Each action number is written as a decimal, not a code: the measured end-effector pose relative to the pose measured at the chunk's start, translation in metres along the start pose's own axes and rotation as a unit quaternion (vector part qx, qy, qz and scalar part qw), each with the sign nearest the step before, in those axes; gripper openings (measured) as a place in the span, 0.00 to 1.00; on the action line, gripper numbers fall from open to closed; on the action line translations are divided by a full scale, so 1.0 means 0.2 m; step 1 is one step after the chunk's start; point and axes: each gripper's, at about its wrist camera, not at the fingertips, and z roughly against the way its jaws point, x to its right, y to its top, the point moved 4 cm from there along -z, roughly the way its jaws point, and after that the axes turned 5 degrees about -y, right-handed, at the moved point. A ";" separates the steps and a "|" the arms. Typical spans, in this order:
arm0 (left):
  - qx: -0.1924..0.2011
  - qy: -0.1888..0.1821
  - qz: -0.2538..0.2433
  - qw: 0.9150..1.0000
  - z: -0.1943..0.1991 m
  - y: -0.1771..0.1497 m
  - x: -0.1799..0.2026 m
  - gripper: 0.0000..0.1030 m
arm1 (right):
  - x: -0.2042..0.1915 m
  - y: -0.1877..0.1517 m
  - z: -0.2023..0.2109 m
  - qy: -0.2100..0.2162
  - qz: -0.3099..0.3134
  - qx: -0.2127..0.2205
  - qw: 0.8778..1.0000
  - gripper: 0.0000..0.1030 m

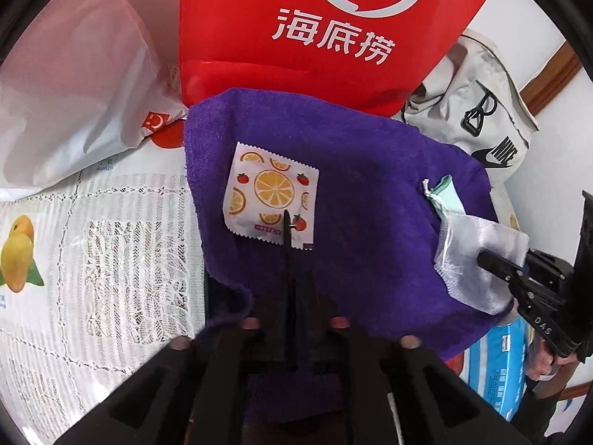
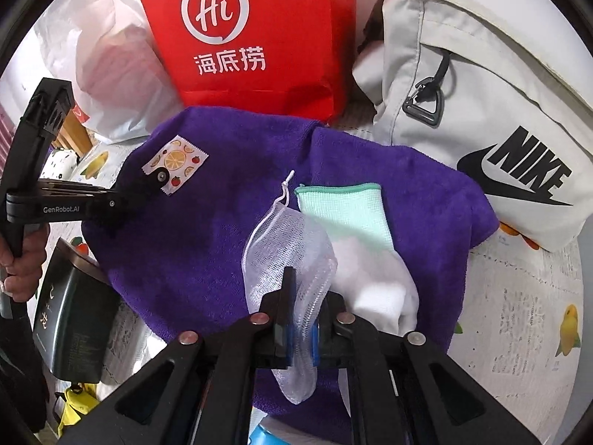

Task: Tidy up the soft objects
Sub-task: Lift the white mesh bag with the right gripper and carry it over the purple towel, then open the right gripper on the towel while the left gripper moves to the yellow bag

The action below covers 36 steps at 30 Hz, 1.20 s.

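Two items set on purple towel (image 2: 370,170): fruit sachet (image 1: 270,194) under left gripper (image 1: 292,230), mesh pouch (image 2: 292,259) between right gripper (image 2: 307,289) pads, both narrow, seemingly pinching. Mint glove (image 2: 344,207) beside pouch. Sorting likely unfinished.

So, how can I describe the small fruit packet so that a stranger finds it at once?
Look for the purple towel spread in front of the red bag. On its left part lies a small flat white packet. Unlike the mesh pouch and the green and white cloth nearby, it is printed with orange slices.
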 end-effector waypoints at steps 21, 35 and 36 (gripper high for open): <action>0.087 0.032 -0.027 0.995 0.46 -0.20 0.11 0.50 | 0.08 -0.08 0.36 -0.066 -0.022 0.067 0.995 0.67; 0.053 -0.006 -0.022 0.998 0.59 -0.74 0.29 0.51 | -0.10 -0.50 0.72 -0.065 -0.029 0.095 0.993 0.71; 0.048 -0.011 -0.024 0.998 0.59 -0.78 0.31 0.58 | -0.11 -0.54 0.74 -0.063 -0.029 0.096 0.993 0.72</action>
